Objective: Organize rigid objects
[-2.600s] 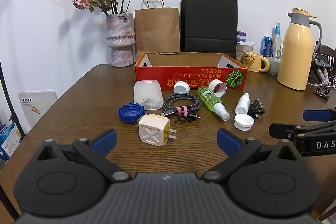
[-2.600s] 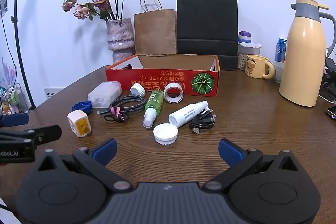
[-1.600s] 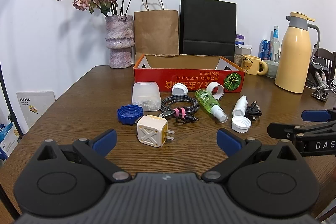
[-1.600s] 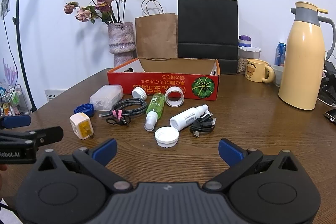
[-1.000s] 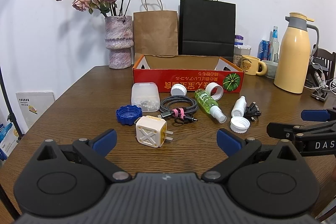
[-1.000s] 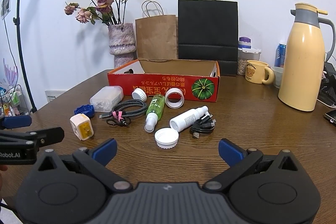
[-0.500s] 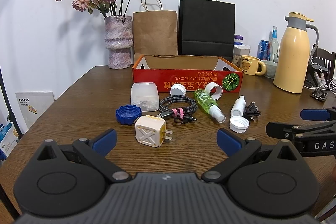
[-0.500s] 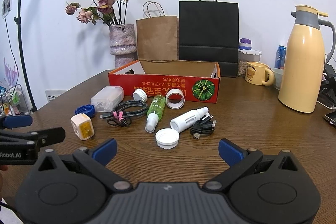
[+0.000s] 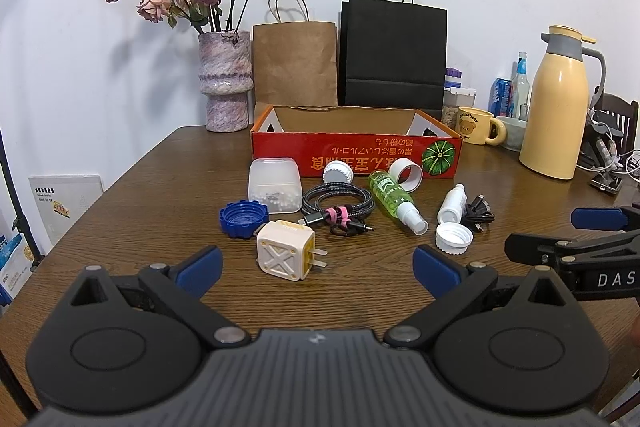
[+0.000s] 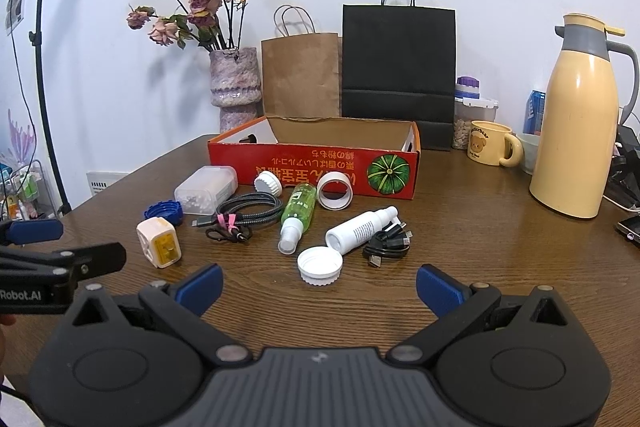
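Observation:
A red cardboard box [image 9: 356, 155] [image 10: 312, 163] stands open at mid table. In front of it lie a cream plug adapter [image 9: 285, 255] [image 10: 159, 243], a blue cap [image 9: 242, 218], a clear plastic case [image 9: 274, 183], a braided cable [image 9: 338, 203], a green spray bottle [image 9: 394, 195] [image 10: 298, 211], a white bottle [image 10: 360, 229], a white lid [image 10: 320, 264], a white ring [image 10: 335, 190] and a black cable [image 10: 387, 243]. My left gripper [image 9: 316, 267] is open and empty, just short of the adapter. My right gripper [image 10: 320, 283] is open and empty, just short of the white lid.
A vase of dried roses [image 9: 226, 79], a brown bag [image 9: 295, 61] and a black bag [image 9: 394, 57] stand behind the box. A yellow thermos [image 10: 580, 123], a bear mug [image 10: 490, 143] and jars stand at the right. The table's left edge [image 9: 132, 171] is near.
Both grippers have drifted slightly back and up, so the objects look a little smaller. Nothing on the table has moved. Both stay open.

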{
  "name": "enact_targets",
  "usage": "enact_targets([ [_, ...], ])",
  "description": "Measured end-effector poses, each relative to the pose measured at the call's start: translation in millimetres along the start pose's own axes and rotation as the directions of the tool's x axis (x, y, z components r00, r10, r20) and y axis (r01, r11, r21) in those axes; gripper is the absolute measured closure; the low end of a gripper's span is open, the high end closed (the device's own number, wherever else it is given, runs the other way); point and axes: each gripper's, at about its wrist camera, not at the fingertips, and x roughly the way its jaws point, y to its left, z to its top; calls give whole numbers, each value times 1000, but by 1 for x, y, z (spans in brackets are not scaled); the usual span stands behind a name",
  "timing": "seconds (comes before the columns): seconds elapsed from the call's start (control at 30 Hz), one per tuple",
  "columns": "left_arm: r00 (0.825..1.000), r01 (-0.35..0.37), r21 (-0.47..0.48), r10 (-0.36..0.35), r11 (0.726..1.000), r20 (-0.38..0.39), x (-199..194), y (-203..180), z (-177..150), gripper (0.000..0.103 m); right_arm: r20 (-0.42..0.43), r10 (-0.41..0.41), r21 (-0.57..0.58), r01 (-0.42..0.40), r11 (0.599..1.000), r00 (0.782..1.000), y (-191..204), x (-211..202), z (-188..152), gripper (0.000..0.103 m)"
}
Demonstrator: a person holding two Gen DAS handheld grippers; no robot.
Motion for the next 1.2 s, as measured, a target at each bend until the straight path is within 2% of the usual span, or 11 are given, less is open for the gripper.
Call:
enact_targets([
  [0.8, 1000, 10, 3, -10, 1000, -4, 3, -8, 2, 0, 2, -3, -27, 3, 1000, 1000, 4, 1, -2, 0],
  [1.2, 998, -16, 14, 17, 1000, -56, 35, 2, 7, 0, -34, -22, -28, 21, 999, 999, 1, 21, 0, 0],
])
